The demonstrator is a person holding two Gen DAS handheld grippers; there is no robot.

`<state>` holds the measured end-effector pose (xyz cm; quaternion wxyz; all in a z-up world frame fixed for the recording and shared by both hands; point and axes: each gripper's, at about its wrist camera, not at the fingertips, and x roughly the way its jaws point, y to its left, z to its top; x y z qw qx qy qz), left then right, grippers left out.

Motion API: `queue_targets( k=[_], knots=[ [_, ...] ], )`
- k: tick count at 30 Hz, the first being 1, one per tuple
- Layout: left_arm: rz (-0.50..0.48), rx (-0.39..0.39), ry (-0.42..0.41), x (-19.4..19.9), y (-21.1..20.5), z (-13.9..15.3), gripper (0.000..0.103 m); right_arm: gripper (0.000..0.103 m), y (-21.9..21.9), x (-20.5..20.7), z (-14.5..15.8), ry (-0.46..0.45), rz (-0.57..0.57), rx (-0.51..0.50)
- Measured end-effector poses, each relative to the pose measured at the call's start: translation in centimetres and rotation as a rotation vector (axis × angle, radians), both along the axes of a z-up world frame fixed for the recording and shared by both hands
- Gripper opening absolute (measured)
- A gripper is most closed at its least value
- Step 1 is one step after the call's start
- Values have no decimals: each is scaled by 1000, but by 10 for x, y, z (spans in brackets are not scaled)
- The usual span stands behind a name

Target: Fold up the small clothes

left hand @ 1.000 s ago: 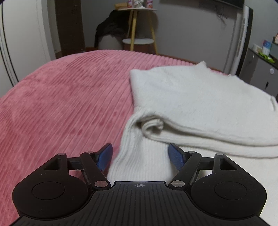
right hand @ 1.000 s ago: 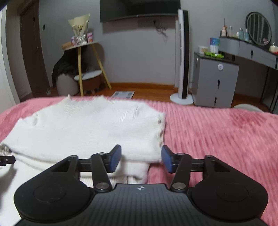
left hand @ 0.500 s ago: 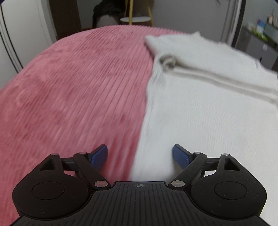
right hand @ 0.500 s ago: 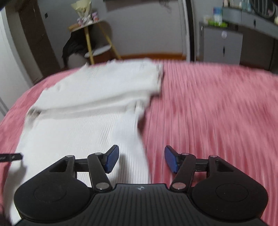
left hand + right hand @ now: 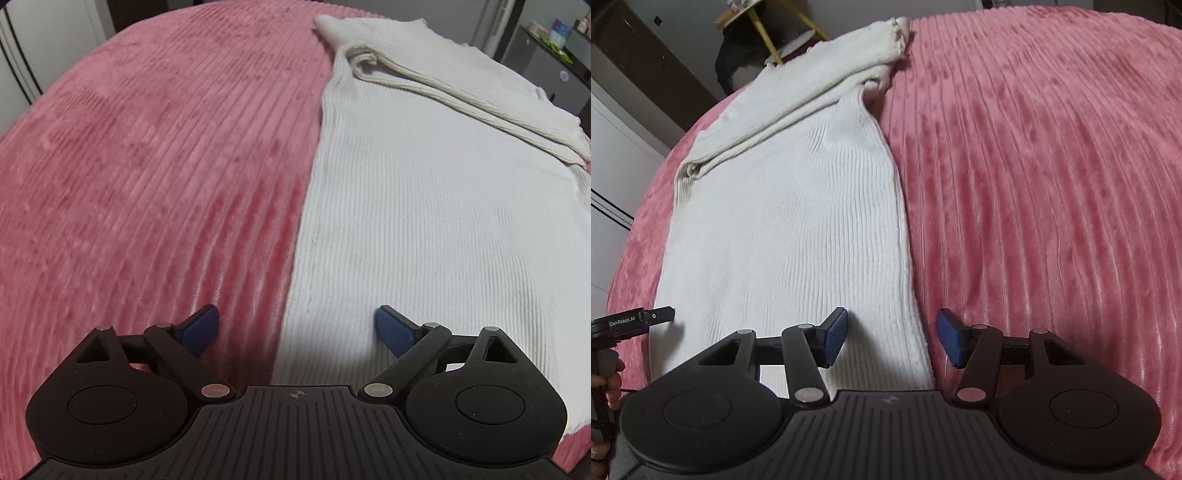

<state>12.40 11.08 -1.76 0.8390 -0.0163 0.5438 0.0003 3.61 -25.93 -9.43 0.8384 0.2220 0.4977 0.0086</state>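
A white sweater (image 5: 424, 206) lies on the pink bed (image 5: 147, 166), far end folded. Left hand-held gripper (image 5: 297, 326), jaws just widening, and right hand-held gripper (image 5: 892, 338) both hover released, straddling its near side edges.

Each camera sits on a handheld gripper, looking forward along its two fingers and steeply down at the bed, close above it. The left wrist view looks over the left gripper (image 5: 297, 328) onto the left edge of the white sweater (image 5: 424, 206), with the pink bedspread (image 5: 147, 166) to its left. The right wrist view looks over the right gripper (image 5: 892, 336) onto the sweater's right edge, bedspread to its right. Both views share the sweater, its folded far end and the bedspread. The left gripper's tip also shows at the near left edge of the right view.
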Motion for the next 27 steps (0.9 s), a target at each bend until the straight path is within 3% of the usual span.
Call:
queue_targets(
  k=[1, 3, 6, 9, 15, 17, 20, 22, 24, 27],
  knots=[
    [-2, -11, 5, -1, 0, 1, 94, 53, 0, 0, 0, 4, 2, 1],
    [-4, -29, 9, -2, 2, 2, 90, 32, 3, -1, 3, 5, 19, 2],
    [-9, -40, 12, -3, 3, 3, 78, 18, 5, -2, 4, -5, 50, 15],
    [-30, -32, 11, -3, 3, 6, 69, 18, 1, -1, 3, 2, 43, 47],
    [-94, -56, 26, -5, 8, 4, 71, 20, 1, 2, 1, 38, 92, 48],
    [-95, -48, 26, -4, 7, 4, 67, 20, -2, 2, -1, 40, 92, 64],
    [-103, -32, 21, -5, 5, 6, 53, 16, -3, 2, -2, 36, 88, 76],
    [-123, -73, 28, -5, 5, 10, 18, 11, -2, 1, 0, 27, 96, 71],
    [-136, -104, 47, -3, 3, 13, 12, 8, 0, 0, 4, 11, 110, 75],
    [-165, -167, 71, 1, 2, 18, 10, 8, -3, 2, 10, -4, 110, 147]
  ],
)
